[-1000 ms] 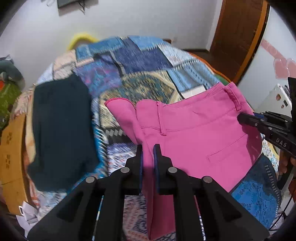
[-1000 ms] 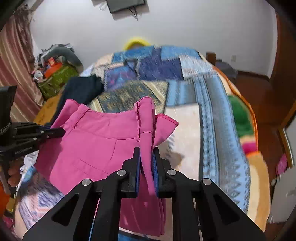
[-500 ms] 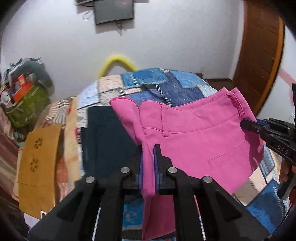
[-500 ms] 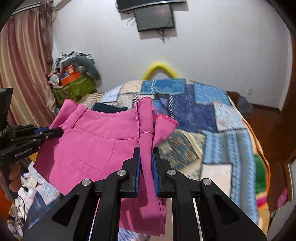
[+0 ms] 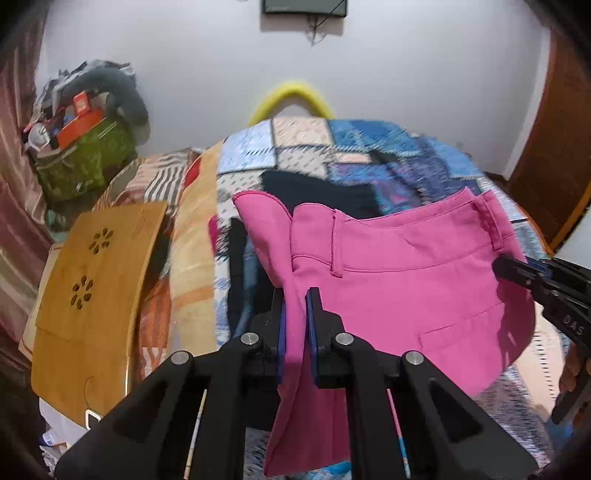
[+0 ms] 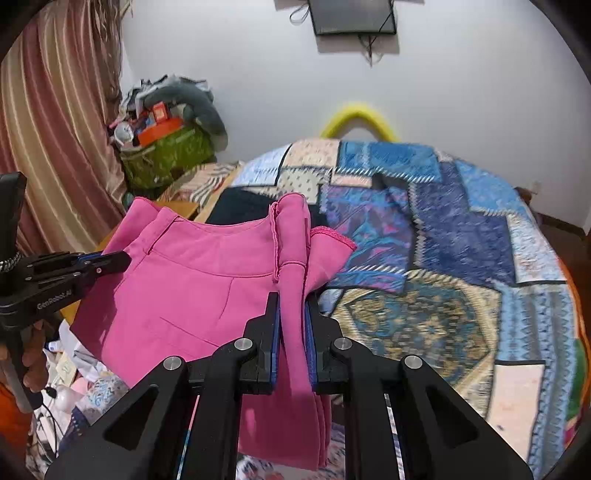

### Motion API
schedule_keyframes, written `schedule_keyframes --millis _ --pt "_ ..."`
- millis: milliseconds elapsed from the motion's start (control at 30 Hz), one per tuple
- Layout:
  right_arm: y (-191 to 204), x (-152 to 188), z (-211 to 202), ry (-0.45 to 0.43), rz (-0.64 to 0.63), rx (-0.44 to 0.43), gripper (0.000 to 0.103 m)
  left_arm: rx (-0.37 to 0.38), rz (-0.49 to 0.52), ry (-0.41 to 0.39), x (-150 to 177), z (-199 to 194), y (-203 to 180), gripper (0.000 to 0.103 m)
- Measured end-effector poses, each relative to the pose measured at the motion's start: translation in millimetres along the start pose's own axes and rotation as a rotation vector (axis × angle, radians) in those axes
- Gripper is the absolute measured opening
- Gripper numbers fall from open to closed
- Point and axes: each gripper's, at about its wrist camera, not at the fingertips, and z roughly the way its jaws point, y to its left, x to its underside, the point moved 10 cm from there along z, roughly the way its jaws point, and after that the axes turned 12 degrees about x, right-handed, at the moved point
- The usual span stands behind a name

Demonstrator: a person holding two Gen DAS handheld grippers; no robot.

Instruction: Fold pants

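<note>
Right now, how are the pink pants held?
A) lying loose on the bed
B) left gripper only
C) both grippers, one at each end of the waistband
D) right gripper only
C: the left gripper and the right gripper are each shut on the pants, which hang between them.

Bedroom surroundings seen beyond the work

A bed is covered by a blue patchwork quilt, on which a dark navy folded garment is laid. A yellow curved headboard rail is seen behind the quilt against the white wall, where a dark wall-mounted screen is hung with cables dangling. A green fabric bag heaped with clutter is set in the corner beside a pink striped curtain. A light wooden board with flower-shaped cut-outs is placed beside the bed.
</note>
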Motion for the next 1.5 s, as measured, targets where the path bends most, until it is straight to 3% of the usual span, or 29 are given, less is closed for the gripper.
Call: schedule_keyframes --millis 400,567,700,833,1000,1267,1500 --pt "27 31 62 0.116 -0.032 0.008 0.012 -0.022 -0.069 0.108 42 64 48 0.013" --pt "24 38 64 0.144 -0.051 0.030 0.022 -0.066 -0.054 0.127 49 62 54 0.024" --pt "21 45 53 0.155 -0.060 0.043 0.037 -0.070 -0.054 0.140 53 51 50 0.036" --pt "18 42 29 0.122 -0.002 -0.007 0.038 -0.051 -0.064 0.106 50 22 38 0.040" --pt "18 25 -34 0.007 0.036 -0.045 0.038 0.002 -0.042 0.024 40 -32 8 0.040" --pt "31 -3 -167 -0.246 0.033 -0.113 0.038 0.057 0.043 -0.243 16 -172 -59 0.040" --pt "47 -1 -272 -0.458 -0.018 -0.117 0.038 0.032 0.117 -0.472 27 -286 -107 0.040"
